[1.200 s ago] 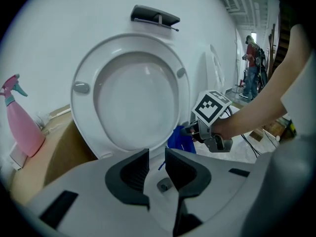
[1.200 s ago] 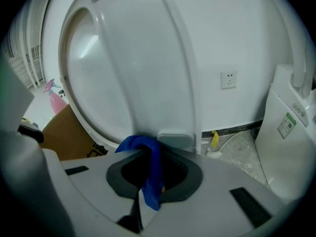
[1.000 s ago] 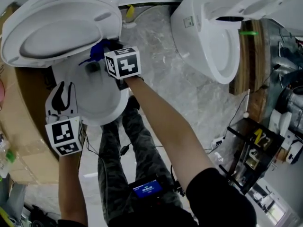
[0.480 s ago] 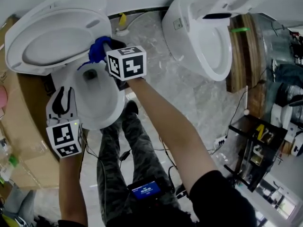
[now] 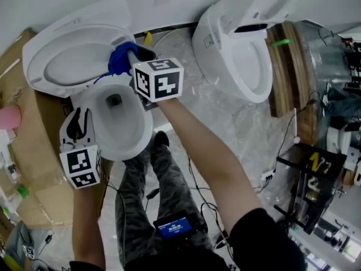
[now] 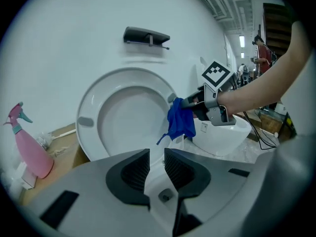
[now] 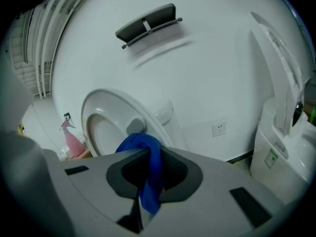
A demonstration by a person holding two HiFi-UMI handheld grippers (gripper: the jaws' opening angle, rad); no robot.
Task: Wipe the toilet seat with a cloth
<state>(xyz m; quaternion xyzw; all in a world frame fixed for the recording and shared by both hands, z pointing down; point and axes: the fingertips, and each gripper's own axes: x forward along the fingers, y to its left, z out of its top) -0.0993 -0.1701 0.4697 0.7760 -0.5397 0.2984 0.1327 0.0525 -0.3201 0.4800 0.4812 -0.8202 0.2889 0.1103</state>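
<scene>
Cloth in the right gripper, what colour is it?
The cloth is blue, clearest in the left gripper view.

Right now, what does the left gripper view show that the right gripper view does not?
Only the left gripper view: the right gripper from outside, the arm behind it, and the jaws of the left gripper, closing with nothing between them. Only the right gripper view: a wall socket, and the cloth pinched in its own jaws. Both: the raised seat, the pink bottle, the cloth.
</scene>
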